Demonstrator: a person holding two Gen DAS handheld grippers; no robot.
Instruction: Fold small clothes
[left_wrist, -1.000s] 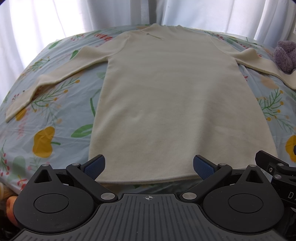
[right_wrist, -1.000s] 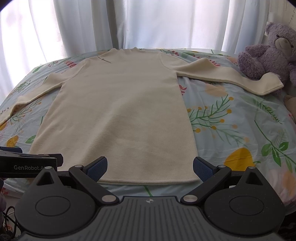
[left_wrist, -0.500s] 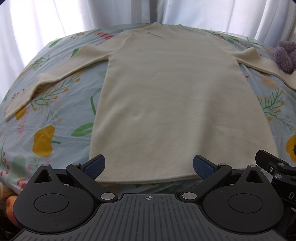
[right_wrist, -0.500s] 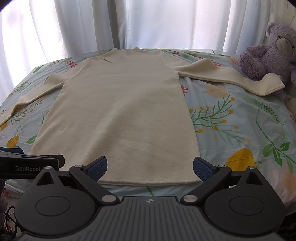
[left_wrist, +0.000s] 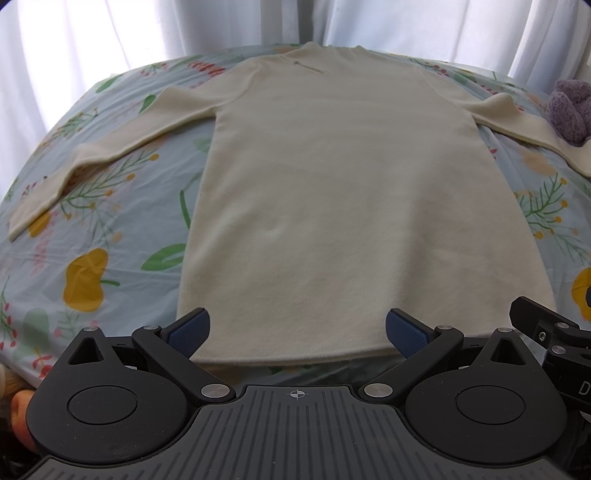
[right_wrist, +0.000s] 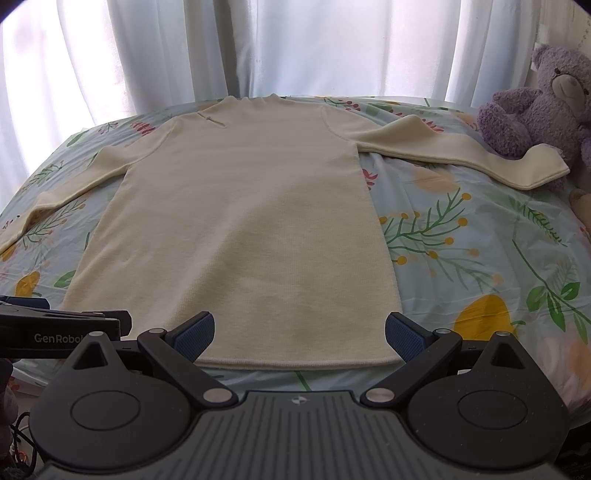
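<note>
A cream long-sleeved knit dress (left_wrist: 332, 192) lies flat on the floral bedsheet (left_wrist: 92, 221), neck at the far end, hem nearest me, both sleeves spread out sideways. It also shows in the right wrist view (right_wrist: 243, 229). My left gripper (left_wrist: 297, 330) is open and empty, just short of the hem's left part. My right gripper (right_wrist: 299, 332) is open and empty, just short of the hem's right part. The right sleeve's cuff (right_wrist: 535, 170) rests against the teddy bear.
A purple teddy bear (right_wrist: 543, 110) sits at the bed's far right. White curtains (right_wrist: 295, 48) hang behind the bed. The bed's near edge runs just below the hem. Part of the other gripper shows at each view's lower edge (right_wrist: 55, 328).
Both views have crept slightly forward and down toward the hem. The dress has not moved and both grippers stay open.
</note>
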